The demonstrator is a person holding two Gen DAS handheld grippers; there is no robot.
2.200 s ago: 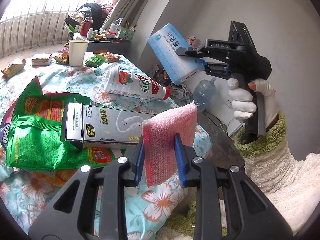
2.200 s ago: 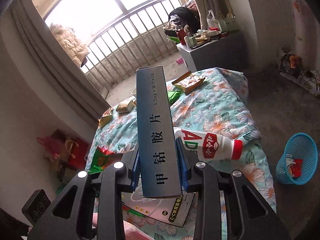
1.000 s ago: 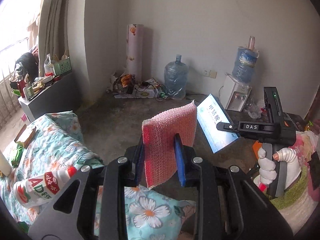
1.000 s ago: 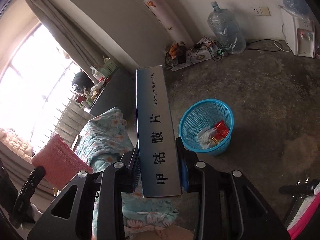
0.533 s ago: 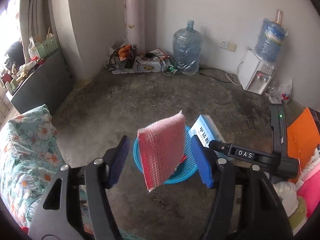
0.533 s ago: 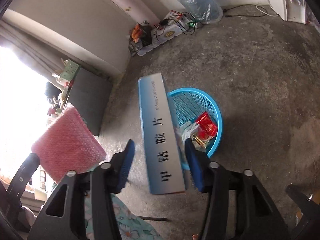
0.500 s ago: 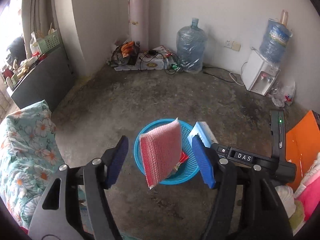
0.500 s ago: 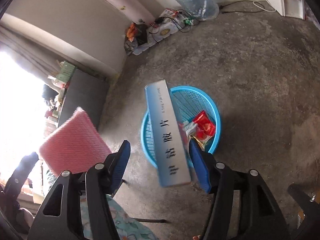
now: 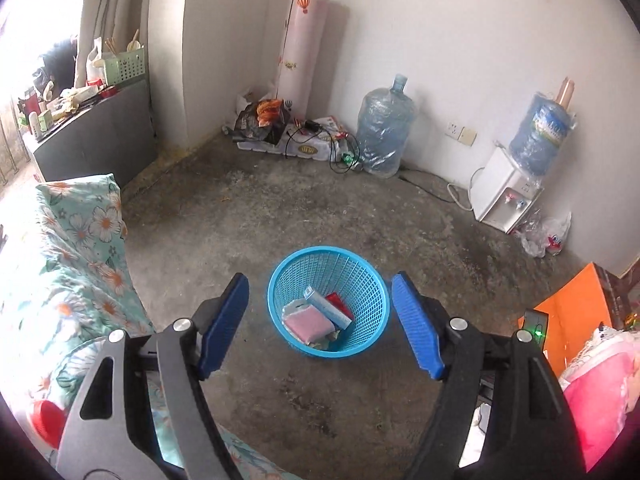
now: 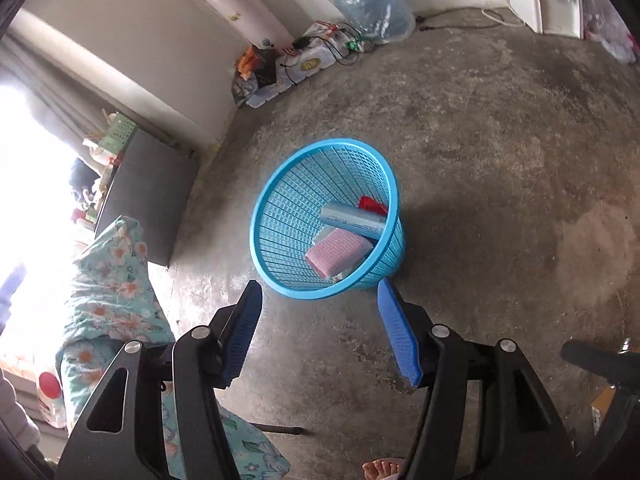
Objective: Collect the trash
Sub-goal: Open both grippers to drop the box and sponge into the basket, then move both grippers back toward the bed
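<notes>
black left tool (image 9: 320,324), blue ribbed pads (image 9: 416,326), silver screws.

Water jug (image 9: 383,136), dispenser (image 9: 505,190), floral cloth (image 9: 76,256).

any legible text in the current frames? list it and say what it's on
None reads clearly.
Blue box in the blue basket: print too small to read.
Flat carton by the wall: a mark, blurred.
Blue jug label on the water dispenser: printed, unreadable.
Pink roll: balloon pictures, no words.
Left gripper and right gripper: no lettering visible.
</notes>
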